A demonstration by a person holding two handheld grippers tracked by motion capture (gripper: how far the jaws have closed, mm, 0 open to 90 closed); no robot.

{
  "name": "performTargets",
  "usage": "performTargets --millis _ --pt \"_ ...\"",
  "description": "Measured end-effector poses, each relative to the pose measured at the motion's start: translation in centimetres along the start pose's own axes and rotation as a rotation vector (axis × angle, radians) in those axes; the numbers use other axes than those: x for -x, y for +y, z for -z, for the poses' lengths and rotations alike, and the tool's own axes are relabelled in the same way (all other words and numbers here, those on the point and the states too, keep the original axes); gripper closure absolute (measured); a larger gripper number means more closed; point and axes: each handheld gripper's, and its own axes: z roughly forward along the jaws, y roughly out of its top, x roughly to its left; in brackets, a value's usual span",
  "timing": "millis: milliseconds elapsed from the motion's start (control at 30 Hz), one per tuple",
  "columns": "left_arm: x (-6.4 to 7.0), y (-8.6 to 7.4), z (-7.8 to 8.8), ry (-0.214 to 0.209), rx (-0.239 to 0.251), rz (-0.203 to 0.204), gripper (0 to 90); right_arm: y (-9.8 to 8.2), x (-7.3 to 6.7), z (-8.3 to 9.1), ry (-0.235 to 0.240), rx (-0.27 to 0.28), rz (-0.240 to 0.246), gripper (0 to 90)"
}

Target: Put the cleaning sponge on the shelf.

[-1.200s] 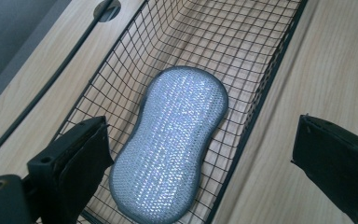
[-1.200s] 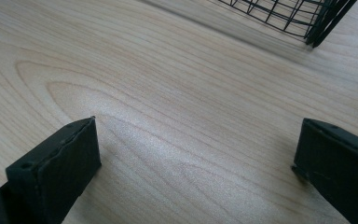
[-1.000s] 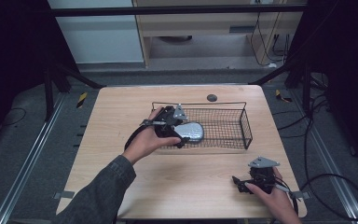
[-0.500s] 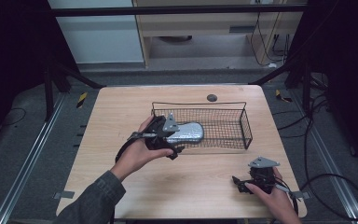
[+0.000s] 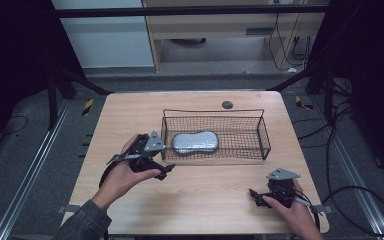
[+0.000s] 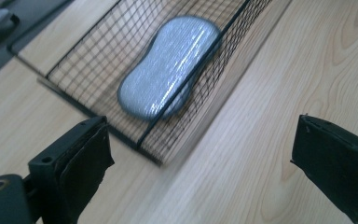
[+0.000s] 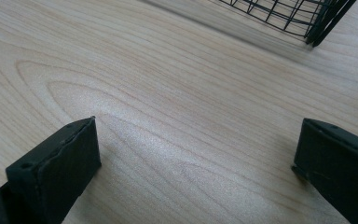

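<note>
Sponge [image 5: 195, 142], grey and peanut-shaped, lies flat in the left end of the wire basket [image 5: 263, 131], free of both tools. Left tool [image 5: 156, 156] sits just outside the basket's left end wall, above the table [image 5: 215, 195], with its jaws wide apart and nothing between them; in the left gripper view the sponge [image 6: 168, 67] shows beyond the basket's rim wire [image 6: 140, 140], ahead of the gap between the jaws. Right tool [image 5: 258, 196] rests low near the table's front right edge, well apart from the basket, jaws likewise spread with bare wood [image 7: 186, 140] between them; a basket corner [image 7: 317, 18] sits at the top of that view. Judgement: the step in hand reads as the placing of the sponge in the basket being complete, with the left tool clear of it. Next move would call for lifting the left tool away without catching the rim wire, or, if the sponge is wanted again, reaching over the end wall from above. No brand, label or writing readable on sponge, basket or tools.
</note>
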Motion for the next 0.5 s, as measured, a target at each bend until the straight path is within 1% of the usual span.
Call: performTargets --millis 67,133,200,267,333,433,500 --pt "-0.4 -1.0 0.1 0.016 -0.015 0.015 3.8 0.0 0.0 0.0 0.0 0.0 0.001 0.4" --pt "-0.8 -2.1 0.1 0.017 -0.017 0.047 3.8 0.0 0.0 0.0 0.0 0.0 0.001 0.3" --pt "-1.2 -3.0 0.1 0.026 -0.03 0.068 3.8 0.0 0.0 0.0 0.0 0.0 0.001 0.3" --pt "-1.7 -3.8 0.0 0.022 -0.036 0.096 3.7 0.0 0.0 0.0 0.0 0.0 0.0 0.3" --pt "-2.3 -4.7 -0.2 0.033 -0.049 0.114 3.7 0.0 0.0 0.0 0.0 0.001 0.0 0.3" --pt "-3.3 -6.0 -0.5 0.038 -0.064 0.146 3.7 0.0 0.0 0.0 0.0 0.0 0.0 0.3" --pt "-3.6 -6.5 -0.7 0.037 -0.073 0.154 3.7 0.0 0.0 0.0 0.0 0.0 0.0 0.3"
